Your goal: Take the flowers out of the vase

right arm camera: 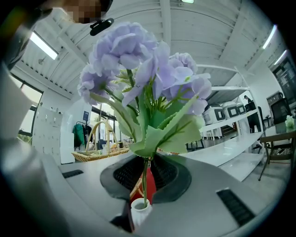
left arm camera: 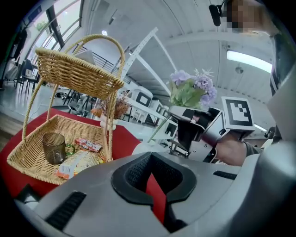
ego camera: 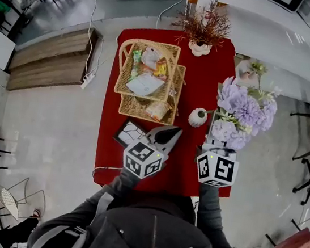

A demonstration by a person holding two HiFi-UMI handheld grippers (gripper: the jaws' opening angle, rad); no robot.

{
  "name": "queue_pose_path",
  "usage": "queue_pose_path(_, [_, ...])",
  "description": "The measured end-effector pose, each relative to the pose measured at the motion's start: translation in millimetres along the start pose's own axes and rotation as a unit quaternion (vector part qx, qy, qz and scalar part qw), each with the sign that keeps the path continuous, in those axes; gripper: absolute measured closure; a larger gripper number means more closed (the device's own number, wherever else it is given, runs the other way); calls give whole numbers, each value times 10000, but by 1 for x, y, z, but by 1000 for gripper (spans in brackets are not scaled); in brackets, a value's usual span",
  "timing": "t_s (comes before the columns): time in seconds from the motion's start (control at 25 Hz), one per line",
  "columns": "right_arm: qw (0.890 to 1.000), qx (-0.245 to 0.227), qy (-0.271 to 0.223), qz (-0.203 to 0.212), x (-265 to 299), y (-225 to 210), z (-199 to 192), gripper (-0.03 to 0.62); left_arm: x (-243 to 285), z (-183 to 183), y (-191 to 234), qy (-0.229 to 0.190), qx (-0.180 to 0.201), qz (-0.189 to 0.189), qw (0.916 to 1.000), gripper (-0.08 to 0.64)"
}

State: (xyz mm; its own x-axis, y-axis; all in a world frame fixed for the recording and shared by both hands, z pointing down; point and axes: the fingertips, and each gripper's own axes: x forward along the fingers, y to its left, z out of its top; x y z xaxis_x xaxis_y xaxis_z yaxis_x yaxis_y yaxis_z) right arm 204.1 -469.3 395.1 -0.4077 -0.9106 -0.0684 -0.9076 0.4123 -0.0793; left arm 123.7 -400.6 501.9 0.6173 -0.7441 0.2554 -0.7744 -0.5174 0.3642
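From the head view we see the flowers [ego camera: 242, 113], a lilac bunch with green leaves, over the right edge of the red table [ego camera: 206, 82]. They stand directly beyond the right tongs [ego camera: 216, 148], and the blooms cover the tips of those tongs. The small white vase [ego camera: 197, 117] stands on the red surface just left of the bunch, a little beyond both tongs. The left tongs [ego camera: 171, 133] point toward the vase, near it but apart from it, and their jaws come together to one point. A two-tier wicker basket [ego camera: 146, 85] stands further back on the left. In the left gripper view, the jaws of the left tongs [left arm camera: 151, 157] meet at their tips and hold nothing; we see only the red surface through the hollow between the pads. Beyond them on the right, the right tongs [left arm camera: 185, 129] carry the flowers [left arm camera: 192, 90] above their jaws, and a thin green stem [left arm camera: 159, 129] slants down toward the white vase [left arm camera: 141, 148]. The basket [left arm camera: 69, 74] is on the left here. In the right gripper view, the right tongs [right arm camera: 147, 178] are nearly closed, with the pads clamped on the stem [right arm camera: 146, 185]. The flowers [right arm camera: 138, 60] rise high above the jaws. Below the grip the stem runs down to the vase [right arm camera: 140, 212], which shows low under the gap of the jaws, and the end of the stem appears to enter the mouth of the vase.
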Motion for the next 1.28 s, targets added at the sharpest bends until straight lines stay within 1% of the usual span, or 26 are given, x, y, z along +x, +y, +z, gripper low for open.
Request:
queue_pose_path(0.24, [9998,-125,-149,-72,-7,5,20,546,-7,4,-5,-68,7,-135,9999,552])
queue_pose_path(0.76, [9988,-249,-354,-230,-20,17,54,546,-31,12,-10,-179,52,-271,9995,552])
queue_pose_path(1.12, [9976,-357,-490,-342,-44,34,71,546,-54,12,-22,-251,163,-439,9986,552])
queue_pose_path(1.28, [9973,-395,-501,-373,-59,43,73,546,-67,9,-27,-260,201,-488,9983,552])
